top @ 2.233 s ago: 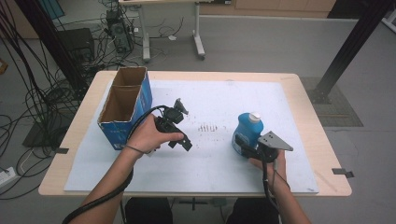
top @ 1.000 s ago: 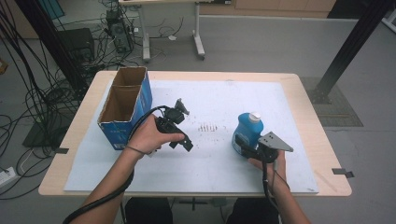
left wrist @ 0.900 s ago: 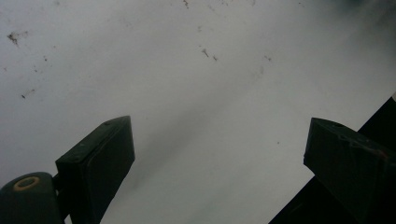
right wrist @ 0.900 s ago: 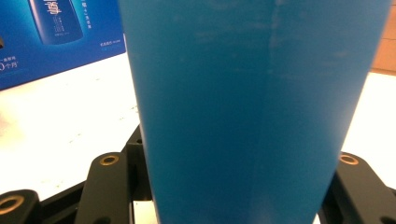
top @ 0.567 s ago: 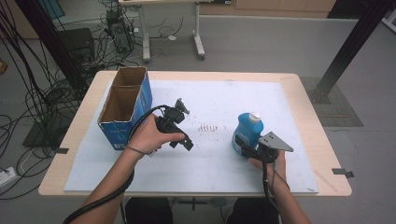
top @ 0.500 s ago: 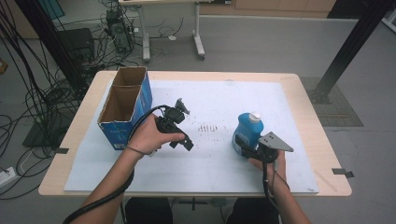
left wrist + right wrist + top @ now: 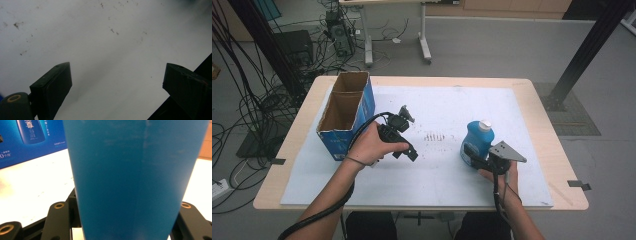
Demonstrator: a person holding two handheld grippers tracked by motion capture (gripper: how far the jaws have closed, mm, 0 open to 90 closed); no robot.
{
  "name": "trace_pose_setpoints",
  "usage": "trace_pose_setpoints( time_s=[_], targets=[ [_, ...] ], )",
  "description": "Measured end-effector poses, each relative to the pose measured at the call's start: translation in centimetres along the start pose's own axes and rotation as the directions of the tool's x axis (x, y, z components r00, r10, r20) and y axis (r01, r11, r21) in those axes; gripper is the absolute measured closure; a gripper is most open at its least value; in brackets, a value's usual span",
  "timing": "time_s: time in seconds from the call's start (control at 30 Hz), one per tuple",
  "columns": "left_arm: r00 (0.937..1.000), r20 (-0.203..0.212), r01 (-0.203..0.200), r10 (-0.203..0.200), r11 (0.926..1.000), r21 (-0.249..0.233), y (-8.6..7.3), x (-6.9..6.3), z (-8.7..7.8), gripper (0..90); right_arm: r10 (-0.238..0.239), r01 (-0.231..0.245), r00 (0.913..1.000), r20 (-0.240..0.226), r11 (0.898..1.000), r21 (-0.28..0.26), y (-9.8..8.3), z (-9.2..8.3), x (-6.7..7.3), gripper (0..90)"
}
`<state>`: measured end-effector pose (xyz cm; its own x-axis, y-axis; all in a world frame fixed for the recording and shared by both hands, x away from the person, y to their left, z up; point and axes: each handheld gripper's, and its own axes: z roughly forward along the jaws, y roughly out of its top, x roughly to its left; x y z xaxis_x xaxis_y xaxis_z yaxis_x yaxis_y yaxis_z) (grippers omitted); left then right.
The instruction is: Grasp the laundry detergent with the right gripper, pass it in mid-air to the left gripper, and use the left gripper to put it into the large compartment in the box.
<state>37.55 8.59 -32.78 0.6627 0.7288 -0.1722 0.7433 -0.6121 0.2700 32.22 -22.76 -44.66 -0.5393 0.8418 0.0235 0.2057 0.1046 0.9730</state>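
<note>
Standing upright on the white sheet toward the right of the table, the blue bottle with its white cap on top is caught low on its body by the right gripper, whose fingers are clamped against its two sides; in the right gripper view the bottle's wall rises straight up between the black fingers, so the hold looks square and central, a sensible way to keep a tall container from tipping when it is lifted. The grip sits near the base, which leaves the top-heavy cap end free, so any lift would probably need to be slow and level. Out to the left, the left gripper rests on the sheet in the person's hand, well apart from the bottle, its fingers spread wide with nothing but the speckled white surface between them, likely parked there to stay clear. Beyond it, at the table's left edge, the open cardboard box with blue printed sides stands with its mouth up, a plausible place for the bottle to go.
</note>
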Motion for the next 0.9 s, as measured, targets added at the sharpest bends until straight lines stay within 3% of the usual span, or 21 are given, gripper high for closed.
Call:
trace_pose_setpoints(
  time_s=[0.43, 0.6, 0.8, 0.9],
  targets=[
    [0.9981, -0.037, -0.050, 0.050, 0.9988, -0.004, 1.0, 0.0, -3.0, 9.0, 0.009, -0.008, 0.9986, -0.051, 1.000, 0.022, 1.8, -0.6, -0.6, 42.5],
    [0.9959, -0.043, -0.080, 0.080, 0.9968, 0.000, 1.4, -0.4, -4.2, 9.0, 0.004, 0.002, 0.9953, -0.097, 0.998, 0.068, 3.4, -0.9, -0.7, 42.5],
    [0.9902, -0.057, -0.127, 0.127, 0.9919, 0.009, 2.2, -1.0, -5.8, 8.9, 0.015, -0.005, 0.9866, -0.162, 0.998, 0.061, 5.1, -1.2, -1.2, 42.5],
    [0.9872, -0.061, -0.147, 0.148, 0.9890, 0.009, 2.6, -1.3, -6.6, 8.9, 0.011, 0.002, 0.9766, -0.215, 0.998, 0.060, 6.2, -1.2, -1.4, 42.5]
  ],
)
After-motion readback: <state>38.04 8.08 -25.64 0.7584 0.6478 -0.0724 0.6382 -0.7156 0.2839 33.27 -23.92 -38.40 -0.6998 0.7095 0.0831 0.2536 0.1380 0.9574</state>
